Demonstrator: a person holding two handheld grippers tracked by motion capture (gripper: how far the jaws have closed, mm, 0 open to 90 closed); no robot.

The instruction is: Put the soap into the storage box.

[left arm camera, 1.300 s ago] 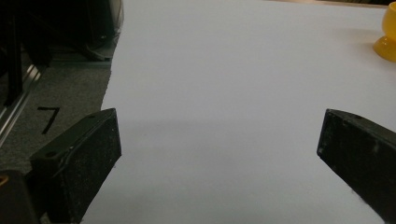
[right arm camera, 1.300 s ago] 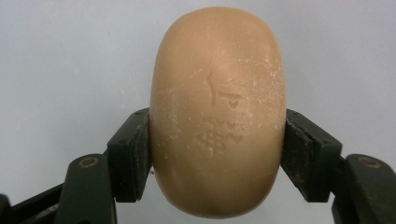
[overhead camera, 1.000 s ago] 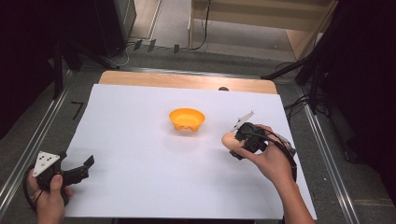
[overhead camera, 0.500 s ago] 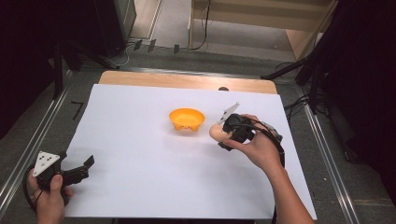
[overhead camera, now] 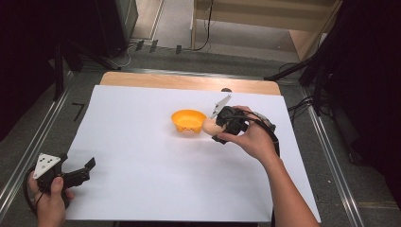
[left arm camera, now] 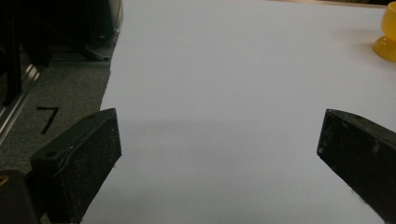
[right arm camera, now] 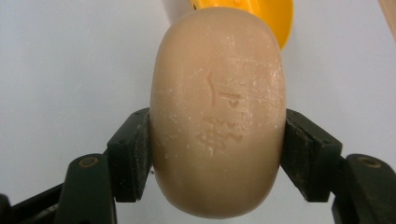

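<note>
The right tool (overhead camera: 213, 129) holds a smooth, tan, oval bar of soap (right arm camera: 217, 112). Its two black jaws press on the soap's two sides, one on each side. The soap has small marks pressed into its face. In the high view the soap (overhead camera: 210, 126) is up off the counter, just beside the small orange plastic bowl (overhead camera: 188, 120). It is near the bowl's right rim, and I cannot tell if it touches the rim. In the right tool's own view the bowl (right arm camera: 275, 16) peeks out from behind the top of the soap.

The bowl stands near the middle of the counter, a bit closer to the far edge. The counter is covered by a big white sheet of paper (overhead camera: 142, 161). A strip of light brown wood (overhead camera: 156, 80) shows along the far edge.

The person's right hand (overhead camera: 253, 139) grips the right tool from behind, and the forearm comes in from the near edge.

The left tool (overhead camera: 85, 171) is open wide and holds nothing. It sits at the near left corner of the counter, well apart from the bowl and the soap. The person's left hand (overhead camera: 49, 198) holds it there. In the left tool's own view, its two black jaws stand far apart over bare white paper, and the orange bowl (left arm camera: 386, 35) shows far off.
</note>
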